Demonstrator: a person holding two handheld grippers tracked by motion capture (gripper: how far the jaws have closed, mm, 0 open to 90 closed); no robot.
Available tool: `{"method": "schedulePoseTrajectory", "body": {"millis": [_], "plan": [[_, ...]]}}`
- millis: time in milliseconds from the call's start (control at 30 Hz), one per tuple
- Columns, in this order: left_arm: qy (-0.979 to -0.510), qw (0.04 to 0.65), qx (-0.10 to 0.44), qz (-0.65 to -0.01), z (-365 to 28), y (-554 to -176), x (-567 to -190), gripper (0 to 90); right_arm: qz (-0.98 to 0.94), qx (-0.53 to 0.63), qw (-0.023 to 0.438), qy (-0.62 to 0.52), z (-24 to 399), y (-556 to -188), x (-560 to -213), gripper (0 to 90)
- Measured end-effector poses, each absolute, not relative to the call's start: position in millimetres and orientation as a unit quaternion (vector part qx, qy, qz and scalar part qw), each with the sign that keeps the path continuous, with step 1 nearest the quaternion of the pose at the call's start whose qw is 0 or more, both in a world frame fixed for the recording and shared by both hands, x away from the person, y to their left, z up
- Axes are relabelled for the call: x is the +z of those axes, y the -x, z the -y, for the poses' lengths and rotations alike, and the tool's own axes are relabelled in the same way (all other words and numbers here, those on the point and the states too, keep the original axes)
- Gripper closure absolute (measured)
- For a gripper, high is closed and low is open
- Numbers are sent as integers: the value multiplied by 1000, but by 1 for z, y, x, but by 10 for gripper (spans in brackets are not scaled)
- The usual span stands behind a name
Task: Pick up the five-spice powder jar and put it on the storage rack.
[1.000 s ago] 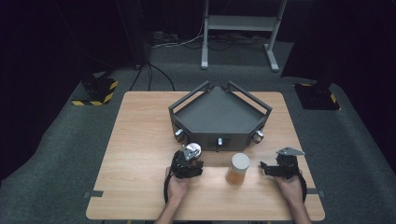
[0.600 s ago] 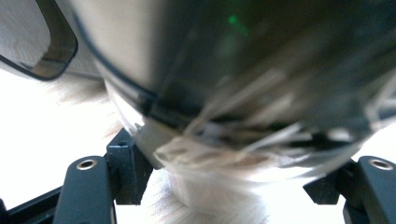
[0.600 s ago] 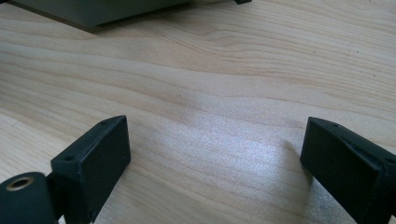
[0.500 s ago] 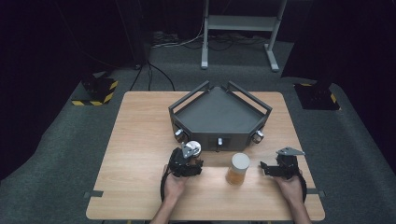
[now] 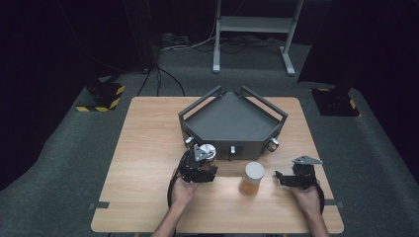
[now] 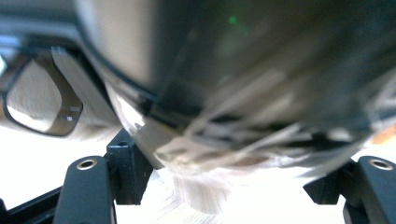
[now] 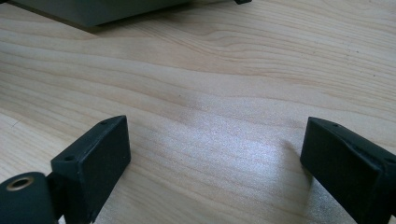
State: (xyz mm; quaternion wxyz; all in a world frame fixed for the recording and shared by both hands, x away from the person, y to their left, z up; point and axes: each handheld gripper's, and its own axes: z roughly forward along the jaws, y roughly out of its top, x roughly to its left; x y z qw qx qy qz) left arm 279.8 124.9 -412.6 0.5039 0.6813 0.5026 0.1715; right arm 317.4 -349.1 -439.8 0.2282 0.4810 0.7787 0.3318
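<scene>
A: Where do the jars sit?

B: One jar with amber contents (image 5: 252, 178) stands upright near the tabletop's (image 5: 148, 148) front edge, its long axis vertical and its pale lid up. It is between the two hands, at about 6 o'clock from the dark five-sided tray (image 5: 232, 118).

A: And the second jar?

B: The left claw (image 5: 203, 160) has a second jar (image 5: 207, 153) between its jaws, at 9 o'clock from the upright one, just in front of the tray. In the left gripper view that jar (image 6: 243, 93) bulges close and blurred between the jaws, which stand wide around it; its tilt is hard to tell.

A: The right claw?

B: The right claw (image 5: 282, 178), at 3 o'clock from the standing jar, is spread wide over bare wood with nothing between its jaws (image 7: 212, 158).

A: Any writing?

B: No label can be read on either jar.
</scene>
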Motion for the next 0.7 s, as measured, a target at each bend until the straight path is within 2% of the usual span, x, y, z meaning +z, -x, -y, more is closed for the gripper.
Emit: {"method": "schedulePoseTrajectory", "body": {"millis": [367, 400, 433, 700], "plan": [[-688, 522, 157, -479, -134, -289, -376, 309, -779, 332, 228, -481, 349, -317, -440, 84], [-723, 491, 165, -457, -139, -294, -366, 309, -779, 332, 228, -481, 349, -317, -440, 84], [-688, 524, 155, -477, -134, -292, -371, 309, -779, 332, 228, -481, 349, -317, -440, 84], [-690, 532, 154, -465, -136, -298, -355, 309, -779, 332, 228, -481, 349, -317, -440, 84]]}}
